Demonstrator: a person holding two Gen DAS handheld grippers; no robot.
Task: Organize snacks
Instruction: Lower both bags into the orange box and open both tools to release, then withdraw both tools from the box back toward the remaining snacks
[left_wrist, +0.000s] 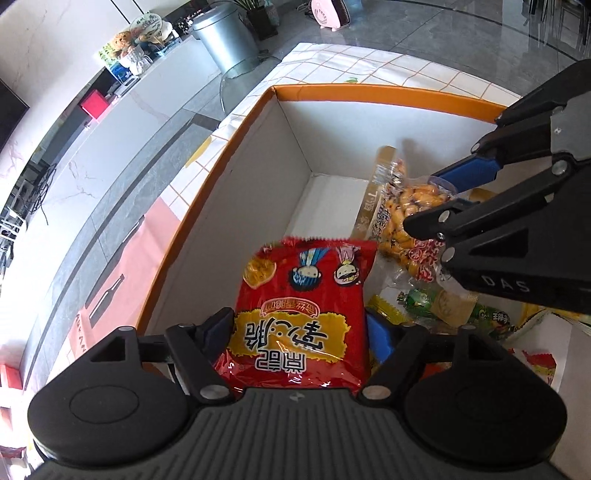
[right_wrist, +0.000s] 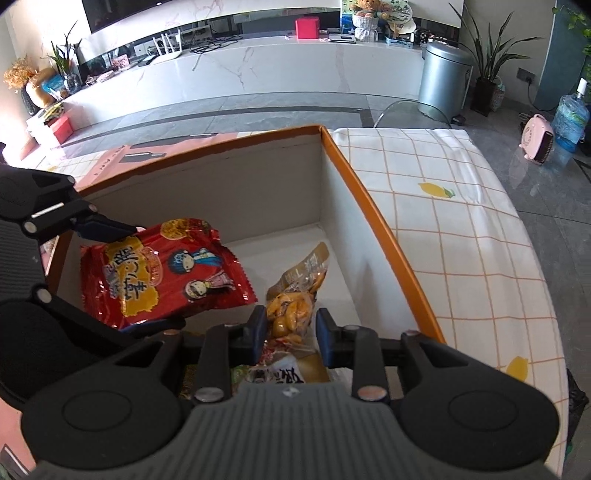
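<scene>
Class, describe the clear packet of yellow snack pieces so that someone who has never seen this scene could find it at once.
Start at the orange-rimmed box on the checked tablecloth. Inside, on its white floor, the clear packet lies just right of the red snack bag, between the right gripper's jaws. Unlike the opaque red bag with cartoon figures, it is see-through, showing yellow pieces.

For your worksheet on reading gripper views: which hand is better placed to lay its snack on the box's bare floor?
Probably the left gripper: its red packet hangs over the box floor's bare part, jaws already wide.
</scene>
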